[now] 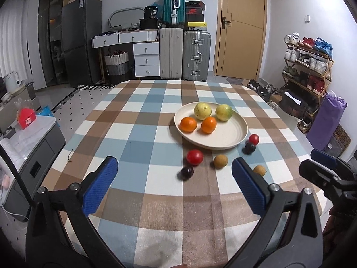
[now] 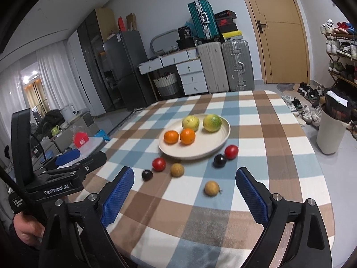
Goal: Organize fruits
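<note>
The desk (image 1: 138, 138), under a checked cloth of brown, blue and white, carries a cream plate (image 1: 229, 138) past its middle. On the plate lie two yellow-green fruits (image 1: 202, 111) at the far side, side by side, and two oranges (image 1: 188, 124) at the near left, close together but apart. Off the plate, just beside its near rim, one red fruit (image 1: 194, 157) lies to the left with a dark plum (image 1: 186, 172) nearer the desk's front edge, and a brown fruit (image 1: 220, 161) lies beside them. At the plate's right rim a second red fruit (image 1: 254, 139) touches a second plum (image 1: 250, 148). A second brown fruit (image 2: 212, 187) lies alone, well in front of the plate. The left tool (image 1: 174, 179) hangs over the near desk, jaws wide, nothing between them. The right tool (image 2: 185, 191) is likewise spread wide and empty, the lone brown fruit in the line between its pads but clear of both.
</note>
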